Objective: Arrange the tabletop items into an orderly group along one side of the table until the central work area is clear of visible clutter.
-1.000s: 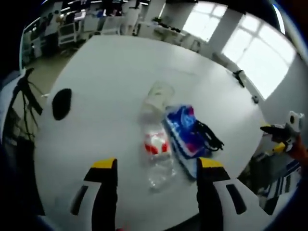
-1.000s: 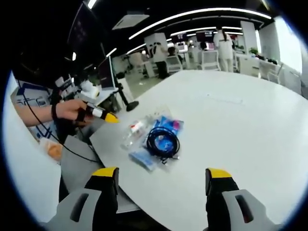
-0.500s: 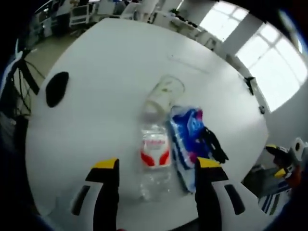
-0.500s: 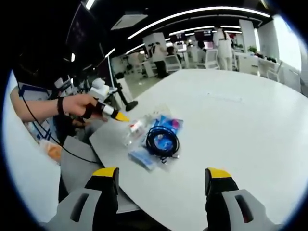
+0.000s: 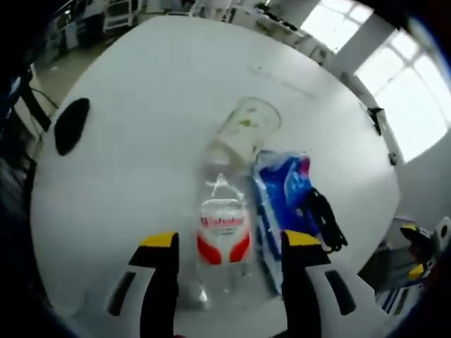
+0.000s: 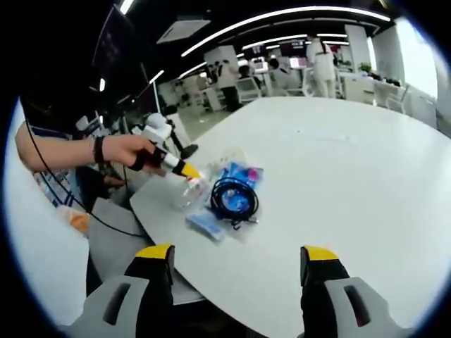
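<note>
A clear plastic bottle point(image 5: 223, 232) with a red and white label lies on the white round table point(image 5: 141, 105), between the jaws of my left gripper point(image 5: 230, 239), which is open. Past it a clear cup point(image 5: 243, 130) lies on its side. A blue packet point(image 5: 282, 193) with a black cable coil point(image 5: 325, 220) sits to the bottle's right. In the right gripper view a hand holds the left gripper point(image 6: 187, 170) over the bottle point(image 6: 192, 193), beside the blue packet point(image 6: 246, 174) and coil point(image 6: 235, 198). My right gripper point(image 6: 237, 253) is open with nothing between its fingers, back from the table point(image 6: 366, 176) edge.
A black oval patch point(image 5: 70, 125) lies at the table's left. The items sit close to the table's near edge. A grey surface point(image 6: 116, 243) stands below that edge. A black stand base point(image 6: 189, 150), desks, chairs and people are behind. The other gripper point(image 5: 421, 248) shows far right.
The left gripper has moved in toward the bottle, which now lies between its jaws and looks larger. The right gripper has stayed in place.
</note>
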A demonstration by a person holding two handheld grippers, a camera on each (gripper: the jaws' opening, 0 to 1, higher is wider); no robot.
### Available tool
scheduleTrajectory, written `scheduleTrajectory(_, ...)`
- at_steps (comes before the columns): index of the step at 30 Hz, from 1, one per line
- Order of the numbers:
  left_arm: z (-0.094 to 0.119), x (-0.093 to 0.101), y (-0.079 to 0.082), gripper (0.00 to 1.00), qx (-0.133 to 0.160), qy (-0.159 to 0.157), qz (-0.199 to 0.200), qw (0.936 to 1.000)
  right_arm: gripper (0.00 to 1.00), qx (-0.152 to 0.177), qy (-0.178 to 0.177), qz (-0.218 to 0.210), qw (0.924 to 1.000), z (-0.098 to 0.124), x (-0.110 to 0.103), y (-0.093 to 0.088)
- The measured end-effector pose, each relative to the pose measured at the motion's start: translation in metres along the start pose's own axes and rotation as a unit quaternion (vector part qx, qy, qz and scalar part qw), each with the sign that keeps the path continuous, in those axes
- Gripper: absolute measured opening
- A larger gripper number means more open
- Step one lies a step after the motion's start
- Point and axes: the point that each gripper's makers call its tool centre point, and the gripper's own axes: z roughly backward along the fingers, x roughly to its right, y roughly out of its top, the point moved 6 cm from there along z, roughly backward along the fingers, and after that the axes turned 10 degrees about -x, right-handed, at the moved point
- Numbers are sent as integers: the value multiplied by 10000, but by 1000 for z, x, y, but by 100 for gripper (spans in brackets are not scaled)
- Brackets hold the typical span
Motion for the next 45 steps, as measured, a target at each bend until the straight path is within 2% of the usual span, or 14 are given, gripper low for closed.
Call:
scheduleTrajectory(5, -6, 2, 1, 57, -70, 57, 112, 9999, 74, -20, -16, -68, 10000, 0, 1, -5)
scheduleTrajectory(14, -23, 2, 4, 57, -275, 230, -65, 9993, 73, -55, -23, -150, 9999, -1, 1, -8)
scheduleTrajectory(21, -30, 0, 5, 55, -313, 318, -187, 9988, 73, -28, -34, -143, 9999, 0, 1, -4)
scheduleTrajectory(31, -33, 1, 9, 51, -85, 305, -147, 9994, 72, -83, -31, -137, 9999, 2, 0, -6)
scheduleTrajectory(33, -33, -2, 10, 44, 4, 367, -129, 9992, 71, -78, -34, -151, 9998, 2, 0, -6)
scheduleTrajectory(35, -30, -4, 9, 41, 119, 286, -24, 9995, 71, -79, -40, -160, 9998, 3, -1, -7)
scheduleTrajectory(45, -20, -21, 2, 40, 218, 319, 12, 9993, 69, -90, -20, -232, 9997, -1, -2, -10)
